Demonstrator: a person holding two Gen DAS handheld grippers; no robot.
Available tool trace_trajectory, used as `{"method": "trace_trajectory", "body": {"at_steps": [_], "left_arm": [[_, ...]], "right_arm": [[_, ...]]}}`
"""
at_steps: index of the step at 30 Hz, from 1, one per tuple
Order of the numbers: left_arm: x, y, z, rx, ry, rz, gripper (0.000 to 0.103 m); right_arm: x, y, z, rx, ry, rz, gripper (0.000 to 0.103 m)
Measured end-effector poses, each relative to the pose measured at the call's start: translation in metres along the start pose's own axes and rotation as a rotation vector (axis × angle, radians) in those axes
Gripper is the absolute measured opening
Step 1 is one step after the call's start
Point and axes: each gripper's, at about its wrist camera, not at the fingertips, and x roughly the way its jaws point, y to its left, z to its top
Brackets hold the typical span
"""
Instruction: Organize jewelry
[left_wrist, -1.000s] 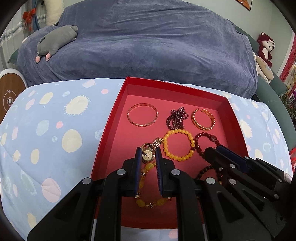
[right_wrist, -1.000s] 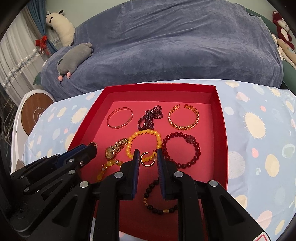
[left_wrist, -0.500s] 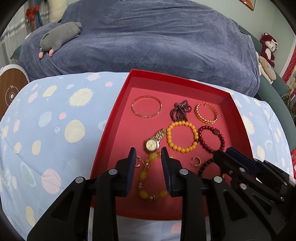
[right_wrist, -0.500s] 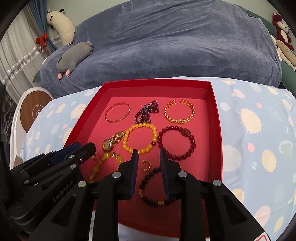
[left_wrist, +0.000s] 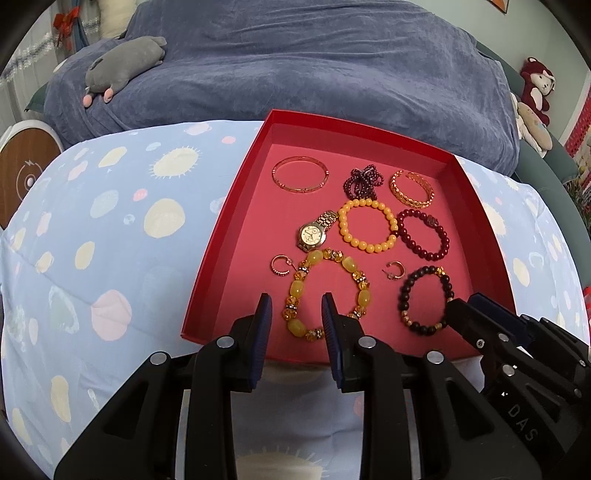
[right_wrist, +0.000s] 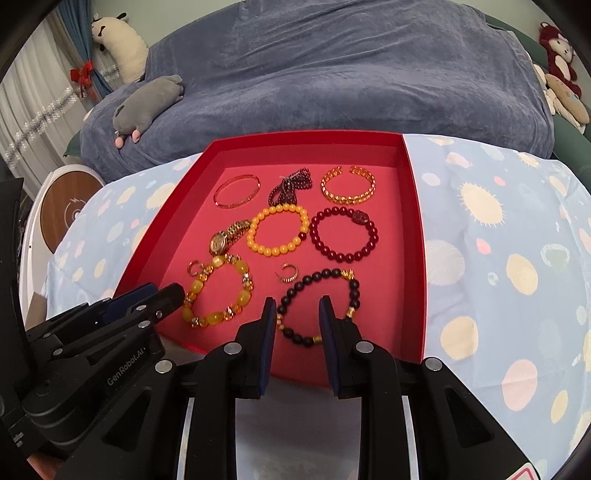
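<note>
Red cardboard tray (left_wrist: 236, 206) on the blue spotted bedcover (left_wrist: 110, 229) holds all the jewelry, and both claws hang over its near edge with jaws slightly parted, having just been opening, and nothing between the pads. Seen between the left gripper's (left_wrist: 295, 308) fingers lies the chunky amber-yellow bead bracelet (left_wrist: 327, 295), with one small gold hoop earring (left_wrist: 281, 265) further off to its left. The right gripper (right_wrist: 297, 308) frames the dark brown bead bracelet (right_wrist: 317, 306), whose near arc its fingers partly hide, and the second gold hoop earring (right_wrist: 289, 272) lies just beyond.
</note>
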Motion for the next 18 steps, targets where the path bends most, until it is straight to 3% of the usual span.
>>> {"method": "trace_trajectory", "body": {"at_steps": [18], "left_arm": [[-0.032, -0.004, -0.047, 0.011, 0.032, -0.004, 0.027]], "right_arm": [[-0.032, -0.002, -0.053, 0.005, 0.039, -0.011, 0.024]]}}
